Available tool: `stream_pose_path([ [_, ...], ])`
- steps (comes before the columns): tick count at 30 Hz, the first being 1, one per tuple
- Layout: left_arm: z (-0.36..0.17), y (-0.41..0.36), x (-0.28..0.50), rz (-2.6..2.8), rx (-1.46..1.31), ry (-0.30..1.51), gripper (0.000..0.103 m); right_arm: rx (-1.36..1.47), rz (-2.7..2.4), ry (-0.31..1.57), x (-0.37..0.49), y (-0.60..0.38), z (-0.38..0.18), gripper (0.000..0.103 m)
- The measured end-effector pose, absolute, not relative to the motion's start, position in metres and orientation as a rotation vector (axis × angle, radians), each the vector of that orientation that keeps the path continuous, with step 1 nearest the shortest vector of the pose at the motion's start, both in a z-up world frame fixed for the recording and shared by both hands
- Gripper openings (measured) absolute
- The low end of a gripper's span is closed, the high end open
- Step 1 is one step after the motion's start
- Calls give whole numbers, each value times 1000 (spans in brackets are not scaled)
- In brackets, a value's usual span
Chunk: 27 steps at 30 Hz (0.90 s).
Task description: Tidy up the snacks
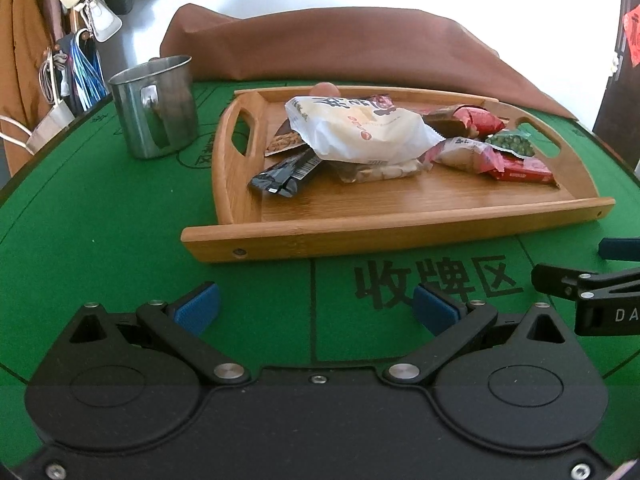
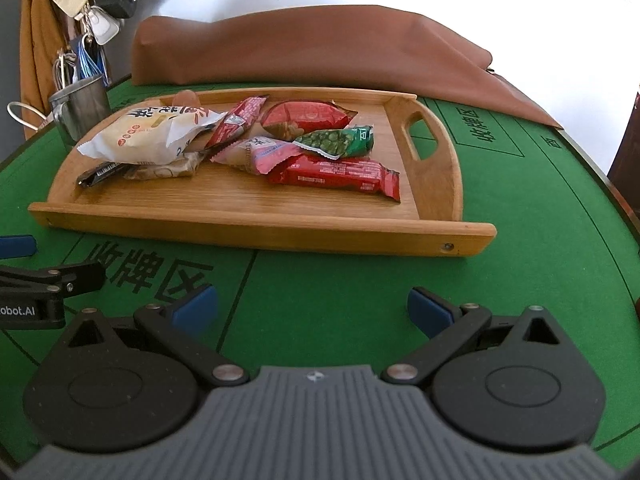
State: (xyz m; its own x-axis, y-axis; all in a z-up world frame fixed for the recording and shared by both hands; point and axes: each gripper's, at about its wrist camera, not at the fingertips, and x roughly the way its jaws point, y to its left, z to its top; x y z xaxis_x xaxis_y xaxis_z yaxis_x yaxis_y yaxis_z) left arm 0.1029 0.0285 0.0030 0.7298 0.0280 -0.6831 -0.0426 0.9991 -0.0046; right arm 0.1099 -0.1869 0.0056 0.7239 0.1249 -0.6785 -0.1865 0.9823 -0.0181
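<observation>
A honey-brown wooden tray (image 2: 256, 220) with visible grain sits on a green counter (image 2: 520, 216) marked with dark lines and characters. On it lie a white packet (image 2: 148, 136), a red bar wrapper (image 2: 340, 174), a green pea packet (image 2: 340, 142) and a black wrapper (image 1: 280, 176). Nearby: a silver mug (image 1: 154, 108) and brown cloth (image 1: 340, 48).

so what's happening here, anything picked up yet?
Nothing is held. The left gripper and right gripper are both open and empty, hovering over the green table just in front of the wooden tray. The snack packets lie in a loose pile on the tray: a large white bag on the left, a long red bar and a green pea packet on the right. A metal mug stands left of the tray.
</observation>
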Motion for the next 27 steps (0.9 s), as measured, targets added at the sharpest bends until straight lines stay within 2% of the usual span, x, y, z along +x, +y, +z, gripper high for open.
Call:
stream_pose_path([
  [27, 4, 24, 111, 59, -25, 770, 103, -91, 125, 754, 117, -179, 3, 103],
])
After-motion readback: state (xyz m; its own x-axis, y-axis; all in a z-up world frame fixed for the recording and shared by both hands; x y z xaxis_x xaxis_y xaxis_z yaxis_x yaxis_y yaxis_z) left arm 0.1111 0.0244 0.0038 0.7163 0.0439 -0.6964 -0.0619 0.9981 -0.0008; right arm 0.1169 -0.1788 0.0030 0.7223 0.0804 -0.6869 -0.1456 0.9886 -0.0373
